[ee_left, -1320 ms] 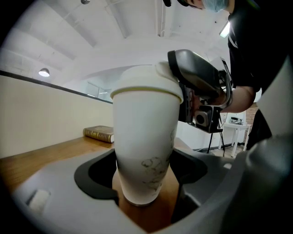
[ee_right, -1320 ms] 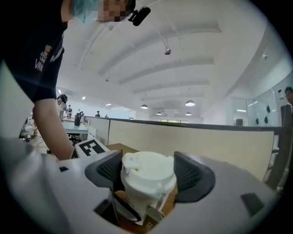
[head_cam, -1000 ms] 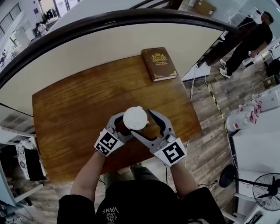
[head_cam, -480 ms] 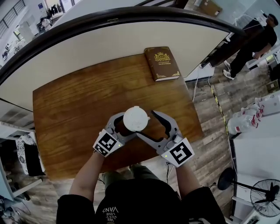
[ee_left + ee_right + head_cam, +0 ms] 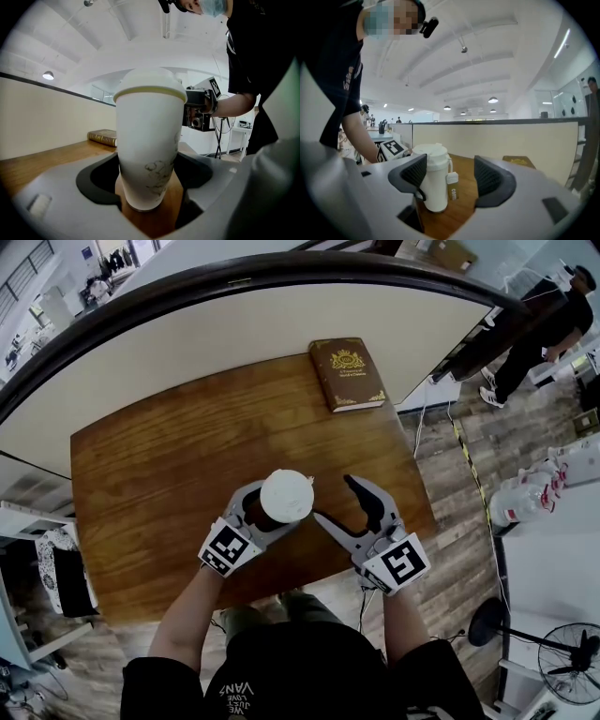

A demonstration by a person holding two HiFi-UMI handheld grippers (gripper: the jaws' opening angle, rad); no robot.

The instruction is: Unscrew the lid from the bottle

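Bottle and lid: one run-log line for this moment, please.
left tongs: shut on bottle | right tongs: open, clear of bottle | lid: on bottle

the left gripper (image 5: 255,514) sits low in front of the person's chest, its jaws closed against the sides of the bottle (image 5: 147,154). the right gripper (image 5: 337,502) is just to the right of it and clear of it, its jaws spread wide with nothing between them, pointing forward and slightly left. the left forearm (image 5: 192,610) and right forearm (image 5: 401,624) are bare, reaching forward from short black sleeves (image 5: 150,676), elbows close to the body.
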